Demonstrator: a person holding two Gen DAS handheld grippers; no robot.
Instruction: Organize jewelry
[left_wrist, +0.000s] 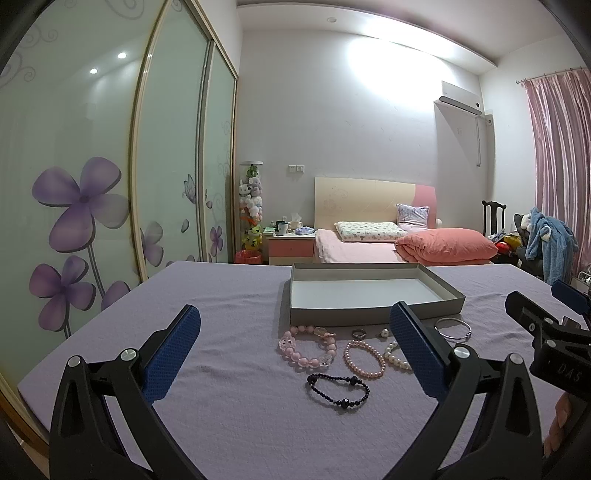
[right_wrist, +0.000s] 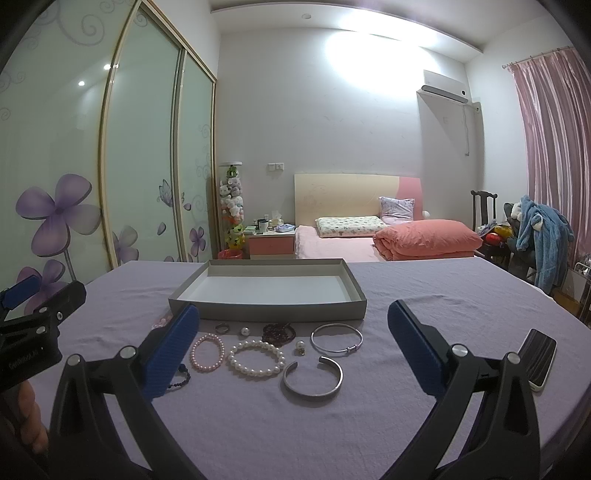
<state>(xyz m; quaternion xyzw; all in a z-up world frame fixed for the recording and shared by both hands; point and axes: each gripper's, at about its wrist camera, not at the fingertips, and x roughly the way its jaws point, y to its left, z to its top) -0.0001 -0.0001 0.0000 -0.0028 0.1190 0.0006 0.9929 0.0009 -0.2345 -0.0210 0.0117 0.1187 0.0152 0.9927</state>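
An empty grey box lies on the lilac-covered table. In front of it lies jewelry: a pink bead bracelet, a black bead bracelet, a small pink pearl bracelet, a white pearl bracelet, a dark red bead bracelet, a thin silver bangle, an open silver cuff, a ring and pearl studs. My left gripper and right gripper hover open above the pieces, holding nothing.
A phone lies on the table at the right. Behind the table stand a bed, a nightstand, a mirrored wardrobe on the left and a chair with a blue garment on the right.
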